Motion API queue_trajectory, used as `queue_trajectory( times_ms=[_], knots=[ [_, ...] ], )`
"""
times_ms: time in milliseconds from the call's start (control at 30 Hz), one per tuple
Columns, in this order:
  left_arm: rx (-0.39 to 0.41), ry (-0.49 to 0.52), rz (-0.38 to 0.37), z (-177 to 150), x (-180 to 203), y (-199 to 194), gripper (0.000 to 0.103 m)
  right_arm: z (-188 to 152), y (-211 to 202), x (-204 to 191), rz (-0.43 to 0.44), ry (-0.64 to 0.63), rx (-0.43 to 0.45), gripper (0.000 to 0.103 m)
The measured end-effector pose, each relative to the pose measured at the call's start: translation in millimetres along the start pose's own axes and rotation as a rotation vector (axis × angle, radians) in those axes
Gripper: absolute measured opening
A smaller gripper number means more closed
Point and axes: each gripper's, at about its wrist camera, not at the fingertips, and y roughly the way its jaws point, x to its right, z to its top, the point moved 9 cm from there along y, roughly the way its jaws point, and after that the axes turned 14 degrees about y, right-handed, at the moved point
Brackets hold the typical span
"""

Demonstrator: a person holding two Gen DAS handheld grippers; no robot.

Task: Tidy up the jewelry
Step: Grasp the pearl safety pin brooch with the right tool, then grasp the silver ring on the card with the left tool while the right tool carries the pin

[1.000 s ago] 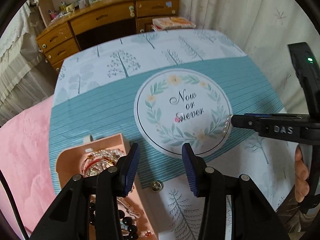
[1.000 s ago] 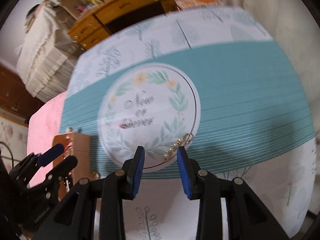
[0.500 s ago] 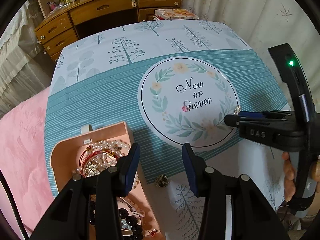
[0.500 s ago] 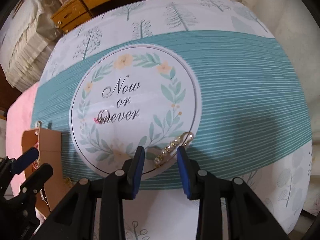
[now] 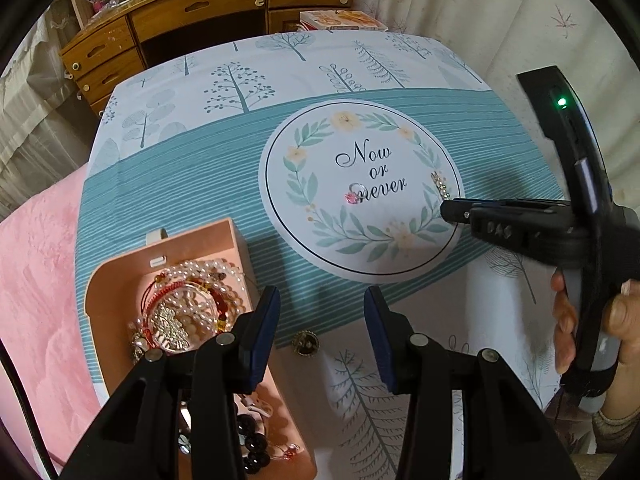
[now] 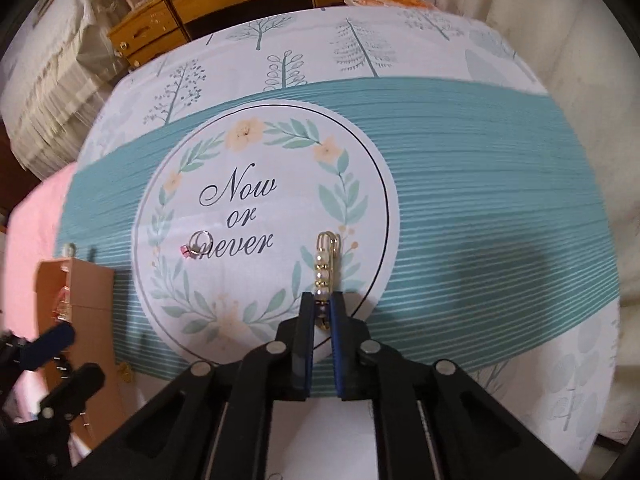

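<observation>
Teal and white cloth, printed with trees, covers the surface point(image 6: 480, 168). At its centre is a printed white circle with a leaf wreath and the words "Now or never".

In the right wrist view, the right hand-held gripper point(image 6: 322, 312) points steeply down at the circle's 4 o'clock edge. Its blue-padded jaws are pressed together on the near end of a gold pin set with pearls point(image 6: 326, 268). The rest of the pin sticks out toward 12 o'clock over the wreath. From the left wrist view, the same gripper point(image 5: 450, 210) comes in from 3 o'clock, with a person's hand point(image 5: 592, 320) wrapped around its handle at lower right. A green light glows on the device above the handle.

The left hand-held gripper point(image 5: 322, 328) hovers with its jaws partly apart and nothing between them. Below the gap, a small round gold brooch point(image 5: 305, 343) lies on the cloth.

A silver ring with a pink stone point(image 6: 194, 246) rests on the circle, touching the first letter of "never".

At 8 o'clock in the left wrist view sits an open peach jewelry box point(image 5: 120, 280). It holds pearl strands, red cord bracelets and dark beads in a tangled heap.

A wooden dresser point(image 5: 200, 12) stands beyond the surface at 12 o'clock. Pink bedding point(image 5: 36, 300) lies at 9 o'clock.
</observation>
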Motion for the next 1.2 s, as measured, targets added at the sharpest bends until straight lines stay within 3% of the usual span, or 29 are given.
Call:
queue_trajectory(
  times_ms=[133,267,533,867,1167,1200],
  knots=[
    [-0.009,-0.006,-0.001,-1.2,1.2,-0.1,0.042,-0.7,-11.1,2.6,0.112,0.039,-0.010,0.007],
    [-0.019,-0.019,0.007,1.7,0.8,1.3,0.042,-0.4,-28.2,1.0,0.152,0.031,0.024,0.007],
    [-0.054,-0.005,0.019,35.8,6.6,24.8,0.042,-1.4,-50.5,-5.9,0.281,0.034,0.006,0.007],
    [-0.122,0.116,0.129,75.0,5.5,71.6,0.042,4.0,-47.6,18.7,0.312,0.069,-0.021,0.007],
    [-0.146,0.160,0.106,80.0,13.3,89.9,0.041,11.2,-36.9,33.9,0.322,0.100,-0.042,0.007],
    [-0.147,0.167,0.103,81.0,14.0,91.8,0.038,11.6,-35.4,34.8,0.324,0.103,-0.045,0.007]
  ],
)
